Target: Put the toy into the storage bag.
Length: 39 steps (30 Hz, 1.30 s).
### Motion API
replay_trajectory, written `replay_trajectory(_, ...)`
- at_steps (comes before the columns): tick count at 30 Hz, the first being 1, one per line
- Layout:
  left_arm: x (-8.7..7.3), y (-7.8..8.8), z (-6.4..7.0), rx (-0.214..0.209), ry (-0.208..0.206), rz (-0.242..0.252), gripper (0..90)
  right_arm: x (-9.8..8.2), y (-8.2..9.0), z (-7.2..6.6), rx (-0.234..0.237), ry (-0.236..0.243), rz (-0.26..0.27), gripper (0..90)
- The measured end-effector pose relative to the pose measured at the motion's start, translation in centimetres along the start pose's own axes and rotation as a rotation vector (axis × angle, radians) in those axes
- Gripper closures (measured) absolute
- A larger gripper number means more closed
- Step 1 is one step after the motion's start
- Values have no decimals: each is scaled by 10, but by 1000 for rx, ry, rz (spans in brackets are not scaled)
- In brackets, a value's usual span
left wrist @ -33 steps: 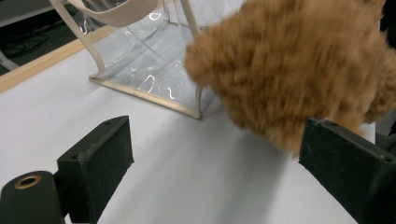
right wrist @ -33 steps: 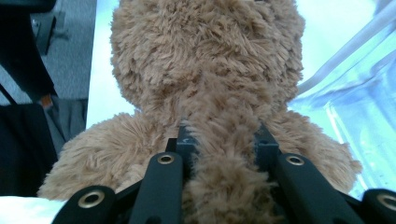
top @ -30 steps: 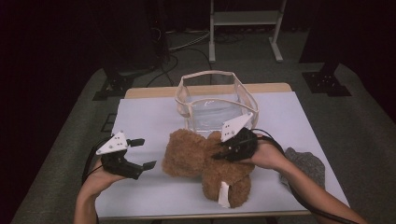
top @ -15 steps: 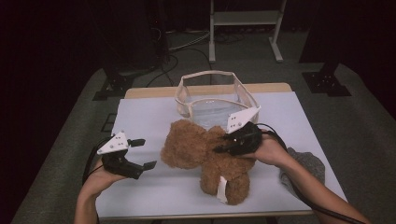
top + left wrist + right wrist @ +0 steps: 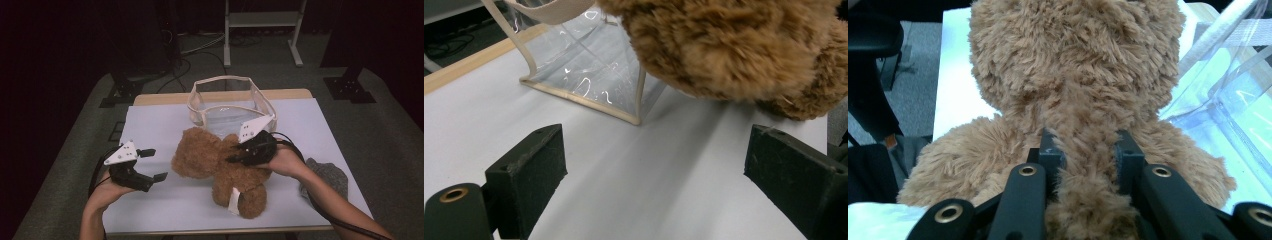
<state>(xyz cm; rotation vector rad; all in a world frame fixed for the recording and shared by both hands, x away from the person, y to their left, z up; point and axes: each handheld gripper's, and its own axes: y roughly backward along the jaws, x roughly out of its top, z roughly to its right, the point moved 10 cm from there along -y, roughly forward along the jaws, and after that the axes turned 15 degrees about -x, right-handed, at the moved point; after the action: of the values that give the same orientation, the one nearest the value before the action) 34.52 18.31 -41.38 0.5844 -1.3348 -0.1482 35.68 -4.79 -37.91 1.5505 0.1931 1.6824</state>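
High view: right gripper (image 5: 239,156) fingers stay clamped on the teddy bear (image 5: 220,165), raised slightly; left gripper (image 5: 148,164) fingers apart.

No words, numbers, brand names or signs can be read anywhere here. The teddy bear (image 5: 220,165) carries a white sewn-in tag (image 5: 233,201) at its lower end, on the side facing away from the clear bag (image 5: 230,102), but any print on the tag is too small and blurred to make out. The clear bag itself shows only reflections on its plastic, with no lettering to be read.
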Motion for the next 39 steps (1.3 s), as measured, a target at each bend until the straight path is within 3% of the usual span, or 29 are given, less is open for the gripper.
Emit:
replay_trajectory(16, -1, 0, -1, 0, 6, 0, 85, 23, 19, 12, -2, -41, 78, 727)
replay_trajectory(32, -2, 2, -4, 2, 5, 4, 85, 69, 41, 33, 1, -21, 92, 727)
replay_trajectory(39, -2, 2, -5, 4, 12, 9, 85, 99, 49, 47, 3, 0, 89, 726)
